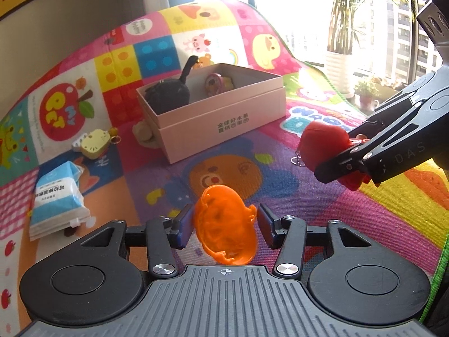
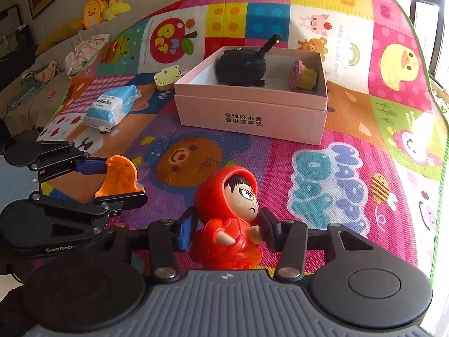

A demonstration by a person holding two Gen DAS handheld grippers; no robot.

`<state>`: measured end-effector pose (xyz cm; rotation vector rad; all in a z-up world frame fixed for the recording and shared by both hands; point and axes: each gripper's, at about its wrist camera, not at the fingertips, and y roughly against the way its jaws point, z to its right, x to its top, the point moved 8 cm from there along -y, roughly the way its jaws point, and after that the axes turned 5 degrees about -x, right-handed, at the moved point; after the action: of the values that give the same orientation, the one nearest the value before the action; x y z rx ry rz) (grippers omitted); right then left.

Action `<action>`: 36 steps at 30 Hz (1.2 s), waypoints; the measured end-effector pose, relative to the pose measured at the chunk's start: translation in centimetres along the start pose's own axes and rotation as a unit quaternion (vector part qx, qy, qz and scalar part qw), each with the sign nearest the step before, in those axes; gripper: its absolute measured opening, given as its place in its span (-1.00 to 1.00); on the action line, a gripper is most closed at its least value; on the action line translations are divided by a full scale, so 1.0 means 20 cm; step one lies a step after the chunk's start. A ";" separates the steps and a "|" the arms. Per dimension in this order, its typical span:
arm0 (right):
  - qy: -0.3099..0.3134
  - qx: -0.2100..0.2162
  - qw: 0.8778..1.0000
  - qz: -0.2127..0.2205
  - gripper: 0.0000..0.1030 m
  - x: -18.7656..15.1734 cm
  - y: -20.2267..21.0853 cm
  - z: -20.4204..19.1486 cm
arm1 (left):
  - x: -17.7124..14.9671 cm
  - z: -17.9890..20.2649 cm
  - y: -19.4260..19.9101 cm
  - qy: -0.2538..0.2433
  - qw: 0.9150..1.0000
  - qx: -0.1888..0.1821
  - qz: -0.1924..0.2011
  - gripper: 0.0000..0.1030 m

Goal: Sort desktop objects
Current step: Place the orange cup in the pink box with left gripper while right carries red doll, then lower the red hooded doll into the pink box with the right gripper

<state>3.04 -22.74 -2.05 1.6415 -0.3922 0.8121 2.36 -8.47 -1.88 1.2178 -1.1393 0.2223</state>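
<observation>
Bright cartoon play mat [image 2: 322, 168] covers the surface. Above it, the right gripper [image 2: 227, 229] is clamped on a red hooded doll [image 2: 233, 213], and the left gripper [image 1: 224, 226] pinches an orange shell [image 1: 224, 224]. Behind sits a pink box [image 2: 252, 112].

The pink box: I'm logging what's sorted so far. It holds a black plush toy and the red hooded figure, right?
Not quite. The pink box holds the black plush toy and a small pink-and-yellow toy. The right wrist view shows the red hooded figure outside it, in the right claw.
</observation>
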 end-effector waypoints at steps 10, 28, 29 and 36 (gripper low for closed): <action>-0.043 -0.002 0.982 0.183 -0.07 0.47 0.51 0.25 | 0.25 -0.06 -0.03 -0.012 0.999 0.013 0.038 0.04; -0.055 -0.045 0.991 0.115 -0.07 0.45 0.18 0.40 | 0.57 -0.39 -0.46 0.084 0.994 0.008 0.063 0.64; -0.050 -0.048 0.991 0.116 -0.07 0.48 0.16 0.39 | 0.55 -0.40 -0.42 0.095 0.993 0.006 0.071 0.67; -0.040 -0.028 0.997 0.056 -0.07 0.86 -0.21 0.36 | 0.31 -0.39 -0.17 0.115 0.989 0.008 0.089 0.88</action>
<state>19.90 -25.55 6.56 1.6148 -0.5622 0.8140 12.01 -6.07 1.52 1.0743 -1.0450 0.4955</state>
